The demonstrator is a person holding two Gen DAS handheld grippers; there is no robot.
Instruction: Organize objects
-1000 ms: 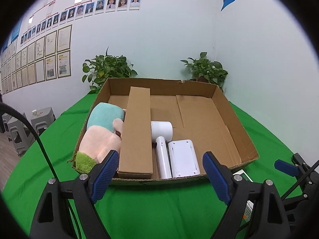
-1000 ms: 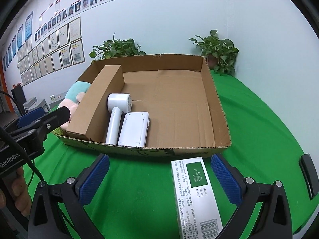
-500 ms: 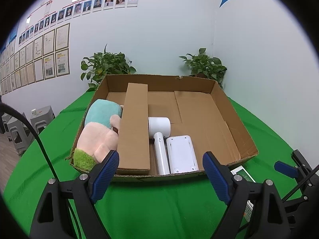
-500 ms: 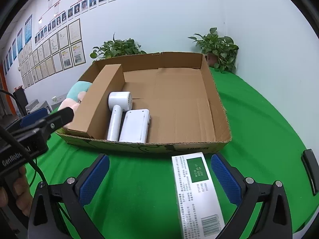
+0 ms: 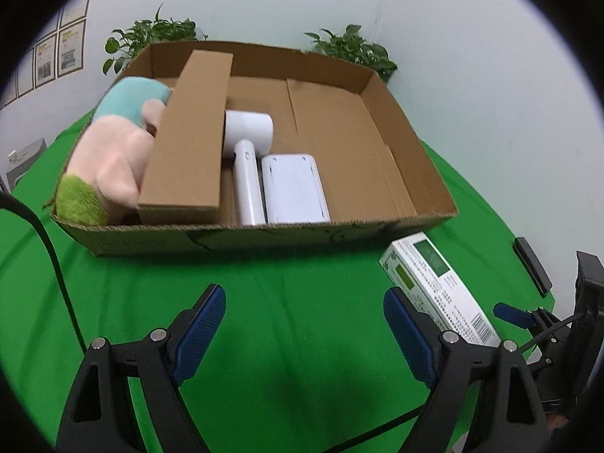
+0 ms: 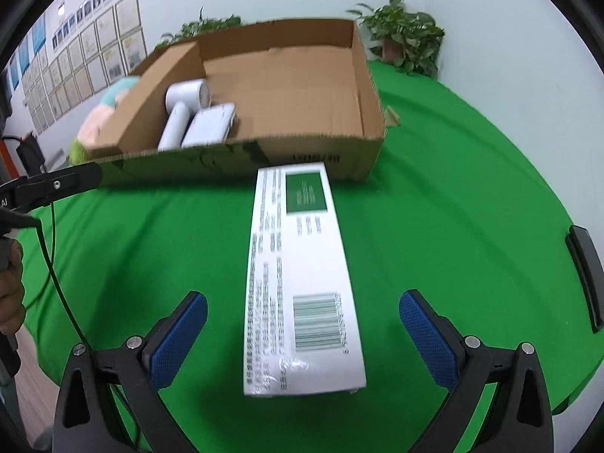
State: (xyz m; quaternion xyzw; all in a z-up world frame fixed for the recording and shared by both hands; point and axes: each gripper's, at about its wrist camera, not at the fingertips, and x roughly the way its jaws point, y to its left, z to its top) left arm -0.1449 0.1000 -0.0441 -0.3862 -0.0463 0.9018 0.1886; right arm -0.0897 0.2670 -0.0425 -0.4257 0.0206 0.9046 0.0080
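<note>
An open cardboard box [image 5: 381, 222] [image 6: 373, 87] stands on the green table. In it lie a plush toy [image 5: 113, 151], a long brown carton [image 5: 192, 128], a white hair dryer [image 5: 247, 166] [image 6: 181, 109] and a white flat device [image 5: 292, 188] [image 6: 211, 128]. A white and green carton [image 6: 302, 271] [image 5: 438, 290] lies on the table in front of the box. My right gripper [image 6: 302, 336] is open, its fingers on either side of this carton's near end, not touching. My left gripper [image 5: 304, 332] is open and empty above the green cloth, left of the carton.
Two potted plants [image 5: 351, 49] [image 5: 151, 37] stand behind the box against the wall. A black flat object [image 6: 585, 271] [image 5: 532, 264] lies at the table's right edge. The left gripper's arm and cable [image 6: 49, 188] show at the left of the right wrist view.
Both grippers have tilted down and drawn back from the box. The white and green carton now lies between my right gripper's fingers, further in than before. Both stay open.
</note>
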